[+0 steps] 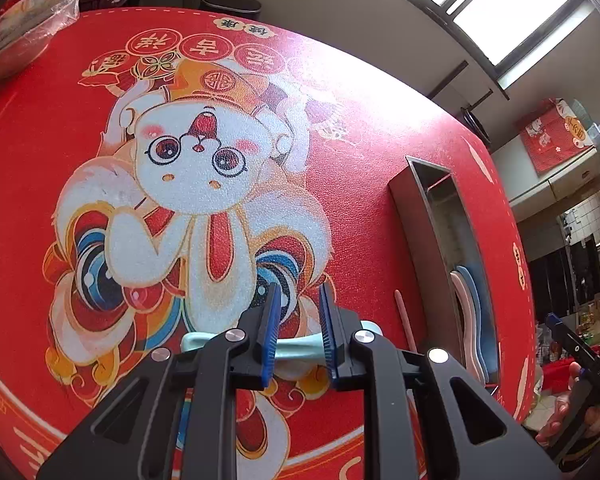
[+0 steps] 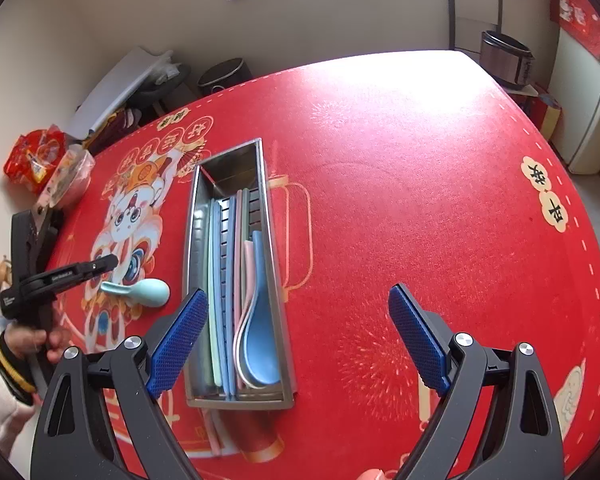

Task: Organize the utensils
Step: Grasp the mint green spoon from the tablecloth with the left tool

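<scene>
Long stainless-steel utensil tray (image 2: 274,292) is sitting mid red printed tablecloth (image 2: 420,184), w/ broad bare cloth to its right. Pale mint ceramic soup spoon (image 2: 140,291) is lying just left of tray, long axis across, bowl twd tray. Left gripper (image 1: 300,338) is straddling its handle, fingers apart, not clamped. Right gripper (image 2: 298,334) is hanging wide open over tray's near end.
</scene>
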